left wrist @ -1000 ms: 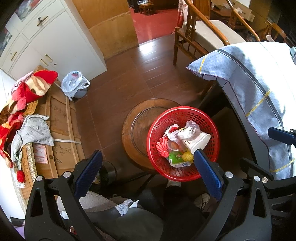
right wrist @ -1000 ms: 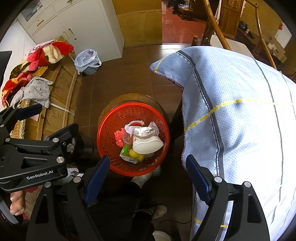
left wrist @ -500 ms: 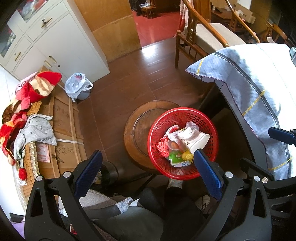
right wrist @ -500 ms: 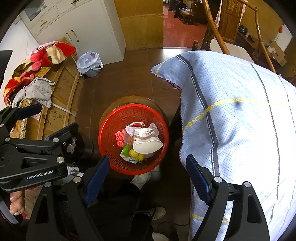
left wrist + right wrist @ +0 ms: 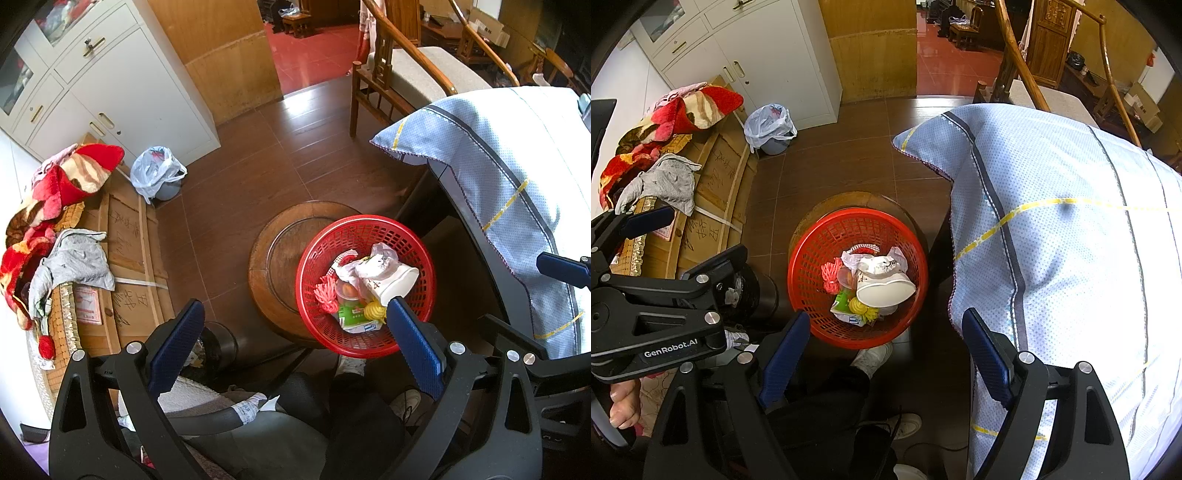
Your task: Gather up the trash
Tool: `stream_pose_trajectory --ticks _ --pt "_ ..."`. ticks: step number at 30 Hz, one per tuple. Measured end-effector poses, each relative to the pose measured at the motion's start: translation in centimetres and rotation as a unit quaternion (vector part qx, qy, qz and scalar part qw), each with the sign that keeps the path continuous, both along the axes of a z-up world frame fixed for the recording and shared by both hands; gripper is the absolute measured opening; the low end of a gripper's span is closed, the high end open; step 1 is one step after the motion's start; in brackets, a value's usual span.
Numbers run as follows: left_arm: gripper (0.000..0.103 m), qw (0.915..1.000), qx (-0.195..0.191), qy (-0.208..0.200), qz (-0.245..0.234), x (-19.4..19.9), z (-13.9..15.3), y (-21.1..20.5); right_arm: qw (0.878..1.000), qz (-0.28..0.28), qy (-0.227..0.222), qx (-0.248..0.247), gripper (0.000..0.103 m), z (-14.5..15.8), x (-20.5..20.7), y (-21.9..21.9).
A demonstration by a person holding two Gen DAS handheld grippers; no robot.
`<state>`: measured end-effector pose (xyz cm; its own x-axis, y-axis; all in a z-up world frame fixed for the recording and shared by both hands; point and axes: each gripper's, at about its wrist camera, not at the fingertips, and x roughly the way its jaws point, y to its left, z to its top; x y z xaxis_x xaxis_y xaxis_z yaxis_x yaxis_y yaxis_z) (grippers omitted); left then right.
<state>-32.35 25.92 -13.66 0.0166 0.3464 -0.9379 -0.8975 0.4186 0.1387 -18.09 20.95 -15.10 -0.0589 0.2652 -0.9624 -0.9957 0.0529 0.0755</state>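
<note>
Well, the red basket point(image 5: 365, 282) of trash is perching half off the round stool point(image 5: 280, 258); both grippers point(image 5: 291, 347) point(image 5: 884, 350) are hovering, jaws apart and empty, so a nudge might be tipping it.

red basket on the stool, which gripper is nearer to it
Hard to separate. The left gripper hovers open, its right finger overlapping the red basket's rim. The right gripper hovers open, basket between its fingers.
</note>
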Motion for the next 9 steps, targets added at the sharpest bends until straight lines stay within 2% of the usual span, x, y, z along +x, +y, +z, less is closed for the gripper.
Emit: stream_pose_trajectory --ticks 9 --pt "0.095 1.0000 0.000 0.001 0.001 0.02 0.28 0.07 1.000 0.000 0.000 0.001 0.083 0.01 -0.04 0.01"
